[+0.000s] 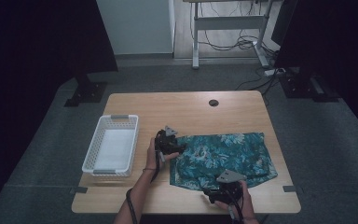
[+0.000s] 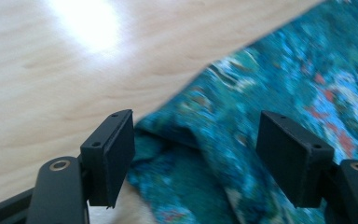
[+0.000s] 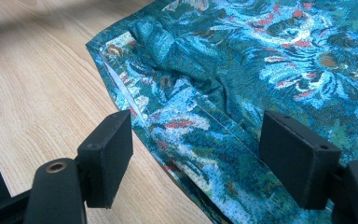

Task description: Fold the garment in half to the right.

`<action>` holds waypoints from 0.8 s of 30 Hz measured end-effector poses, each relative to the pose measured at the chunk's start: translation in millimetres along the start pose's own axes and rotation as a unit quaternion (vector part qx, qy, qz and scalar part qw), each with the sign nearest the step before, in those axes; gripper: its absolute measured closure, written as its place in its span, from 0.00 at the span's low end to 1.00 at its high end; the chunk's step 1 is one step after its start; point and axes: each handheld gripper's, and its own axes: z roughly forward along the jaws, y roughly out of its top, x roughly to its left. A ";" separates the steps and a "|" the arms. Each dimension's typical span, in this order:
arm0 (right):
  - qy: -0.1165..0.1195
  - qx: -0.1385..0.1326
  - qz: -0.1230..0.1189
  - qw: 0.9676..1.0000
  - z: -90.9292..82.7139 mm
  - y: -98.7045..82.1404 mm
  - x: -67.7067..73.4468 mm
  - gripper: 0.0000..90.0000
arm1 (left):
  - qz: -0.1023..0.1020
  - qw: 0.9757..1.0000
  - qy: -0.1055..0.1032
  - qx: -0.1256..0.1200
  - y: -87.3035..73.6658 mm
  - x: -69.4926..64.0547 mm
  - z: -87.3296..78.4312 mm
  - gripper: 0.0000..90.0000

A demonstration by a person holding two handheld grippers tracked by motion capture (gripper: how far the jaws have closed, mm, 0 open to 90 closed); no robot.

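A teal floral-print cloth (image 1: 223, 156) lies folded on the right half of the wooden table (image 1: 186, 109). My left gripper (image 1: 175, 149) is at the cloth's upper-left corner, jaws open, with a raised fold of the cloth (image 2: 200, 154) between them and not pinched. My right gripper (image 1: 221, 186) hovers at the near edge of the cloth, jaws open wide; the hemmed edge of the cloth (image 3: 191, 140) runs between them without touching the pads. In its own view my left gripper (image 2: 196, 161) stands over the cloth's edge, and my right gripper (image 3: 196, 158) straddles the hem.
A white slatted plastic basket (image 1: 112, 145) stands empty at the left side of the table. A round cable hole (image 1: 213, 102) is near the far edge. Bare wood lies between the basket and the cloth. Desk legs and cables stand on the floor beyond.
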 end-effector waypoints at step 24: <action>-0.001 0.002 -0.004 1.000 1.2 -0.1 3.3 0.28 | -0.008 0.999 -0.037 0.003 -4.5 -5.3 3.3 0.82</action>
